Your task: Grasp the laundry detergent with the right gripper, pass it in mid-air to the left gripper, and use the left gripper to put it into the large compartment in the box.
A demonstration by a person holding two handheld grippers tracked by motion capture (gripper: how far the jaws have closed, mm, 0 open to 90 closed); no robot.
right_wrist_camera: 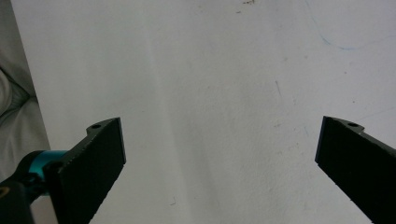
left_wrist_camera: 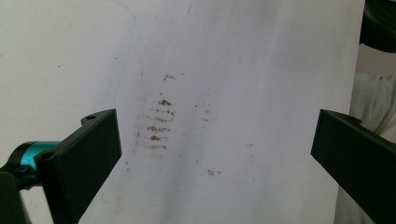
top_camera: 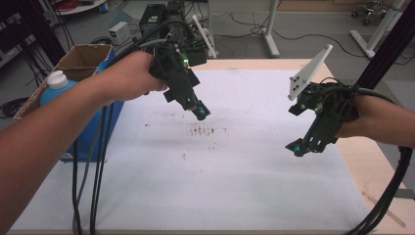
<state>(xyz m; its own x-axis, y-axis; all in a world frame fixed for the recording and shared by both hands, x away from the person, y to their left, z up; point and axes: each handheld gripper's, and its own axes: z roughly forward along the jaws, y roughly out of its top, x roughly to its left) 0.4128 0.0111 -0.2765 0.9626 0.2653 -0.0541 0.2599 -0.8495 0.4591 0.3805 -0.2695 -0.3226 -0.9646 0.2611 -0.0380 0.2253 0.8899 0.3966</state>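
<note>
A white sheet (top_camera: 220, 176) covers the wooden table, with a patch of brown smudges (top_camera: 203, 130) near its middle. My left gripper (top_camera: 199, 111) hangs above the sheet's far left part, just up and left of the smudges. In the left gripper view its jaws stand wide apart with nothing between them, and the brown smudges (left_wrist_camera: 158, 126) lie below the left gripper (left_wrist_camera: 215, 144). My right gripper (top_camera: 299, 147) hovers over the sheet's right side. In the right gripper view the right gripper (right_wrist_camera: 219, 149) is open and empty over bare white sheet (right_wrist_camera: 210, 93).
A blue bottle with a white cap (top_camera: 56, 84) and a cardboard box (top_camera: 83, 56) stand at the table's left edge. Black cables (top_camera: 90, 186) hang from the left hand. Bare wood (top_camera: 372, 171) borders the sheet on the right. Table legs and electronics sit on the floor behind.
</note>
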